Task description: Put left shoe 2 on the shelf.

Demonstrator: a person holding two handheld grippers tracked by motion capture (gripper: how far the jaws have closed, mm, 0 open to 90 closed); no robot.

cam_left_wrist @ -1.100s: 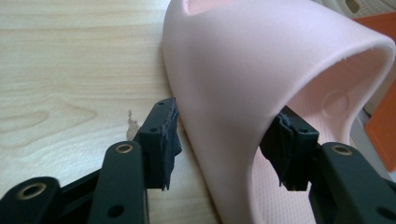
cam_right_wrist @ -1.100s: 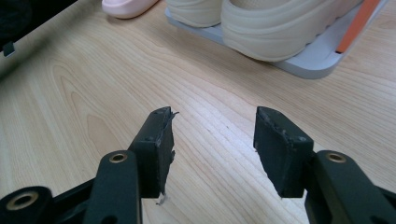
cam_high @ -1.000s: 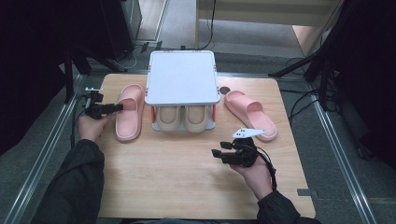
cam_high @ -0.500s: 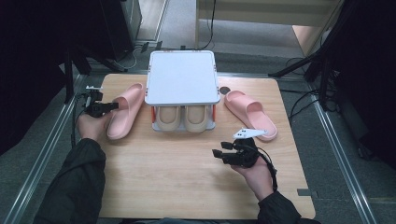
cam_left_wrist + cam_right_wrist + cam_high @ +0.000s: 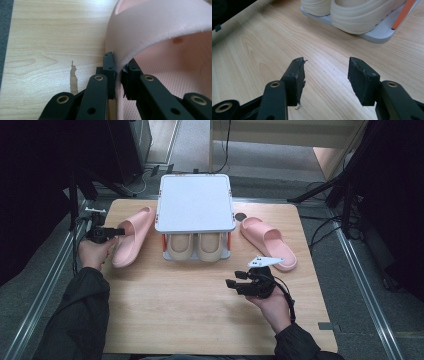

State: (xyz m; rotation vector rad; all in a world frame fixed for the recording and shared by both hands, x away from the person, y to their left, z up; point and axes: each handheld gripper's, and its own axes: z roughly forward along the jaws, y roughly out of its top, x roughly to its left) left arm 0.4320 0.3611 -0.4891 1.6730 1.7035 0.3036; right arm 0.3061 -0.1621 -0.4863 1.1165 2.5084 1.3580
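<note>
My left gripper [image 5: 109, 232] is shut on the strap edge of the left pink slipper [image 5: 131, 239], which lies slanted on the wooden table [image 5: 190, 320] left of the rack. In the left gripper view the jaws of my left gripper [image 5: 119, 72] pinch the pink slipper's strap [image 5: 160, 27] from both sides. A second pink slipper [image 5: 267, 242] lies to the right of the rack. My right gripper [image 5: 233, 284] hovers open over bare wood in front of the rack. Nothing sits between the fingers of my right gripper [image 5: 325, 72].
A small rack with a white top [image 5: 195, 202] stands at the back middle. A pair of beige slippers [image 5: 196, 247] sits on its lower shelf; the right gripper view has the beige slippers [image 5: 362, 15] on the grey shelf base [image 5: 382, 35] beside an orange post [image 5: 403, 12].
The left pink slipper has swung from straight to slanted, its heel moved out to the left, with my left gripper on its strap. The right gripper has barely moved.
</note>
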